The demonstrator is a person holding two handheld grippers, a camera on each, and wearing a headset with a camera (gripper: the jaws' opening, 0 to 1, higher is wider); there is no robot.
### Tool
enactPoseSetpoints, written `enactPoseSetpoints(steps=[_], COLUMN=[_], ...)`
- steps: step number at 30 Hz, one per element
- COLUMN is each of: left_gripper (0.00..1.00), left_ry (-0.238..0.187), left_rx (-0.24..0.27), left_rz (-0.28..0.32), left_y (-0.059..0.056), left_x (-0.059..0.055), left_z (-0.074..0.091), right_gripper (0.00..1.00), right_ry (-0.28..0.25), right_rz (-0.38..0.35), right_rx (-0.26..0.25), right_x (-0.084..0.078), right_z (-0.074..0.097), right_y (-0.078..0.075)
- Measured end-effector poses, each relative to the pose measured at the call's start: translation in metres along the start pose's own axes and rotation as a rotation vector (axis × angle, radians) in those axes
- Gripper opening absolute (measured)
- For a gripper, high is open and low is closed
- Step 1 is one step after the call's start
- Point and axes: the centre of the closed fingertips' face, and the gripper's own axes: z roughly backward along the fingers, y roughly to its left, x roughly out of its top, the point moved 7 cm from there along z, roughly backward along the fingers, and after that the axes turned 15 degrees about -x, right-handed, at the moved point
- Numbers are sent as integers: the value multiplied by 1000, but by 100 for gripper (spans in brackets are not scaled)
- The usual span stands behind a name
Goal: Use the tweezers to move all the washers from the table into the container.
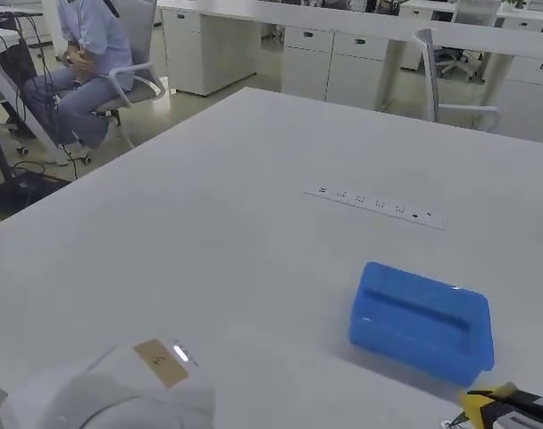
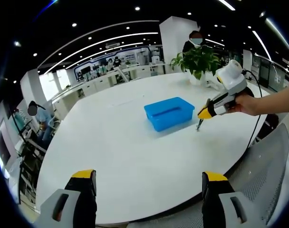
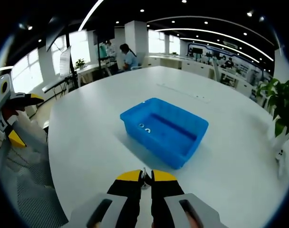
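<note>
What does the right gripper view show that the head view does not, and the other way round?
The right gripper view adds the inside of the container, with two washers lying in it, the tweezers clamped by the right gripper, and a plant near the table's far edge. The head view adds a chair by the far desks and white cabinets under them. Both share the blue container and the white table.
</note>
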Motion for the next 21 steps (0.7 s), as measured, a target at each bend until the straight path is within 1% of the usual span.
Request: enactPoseSetpoints(steps=[4,6,11,13,18,21], left_gripper=[94,94,94,94,94,94], left_ry=[3,0,-1,-2,-11,-8], left_rx=[0,0,3,4,3,0], left_rz=[-1,-2,-2,-3,1,-2], left_y=[0,0,1,1,1,0], left_x=[-1,0,0,0,1,1], left_z=[0,0,1,2,2,2], right_gripper=[2,2,2,2,2,2], right_ry=[2,7,28,26,25,24], right_rz=[14,27,7,-9,-14,-24], right_rx=[2,-6,15,24,42,53], right_x=[1,2,4,7,13,17], right_z=[-1,-1,-1,1,6,9], right_y=[1,1,0,0,0,0])
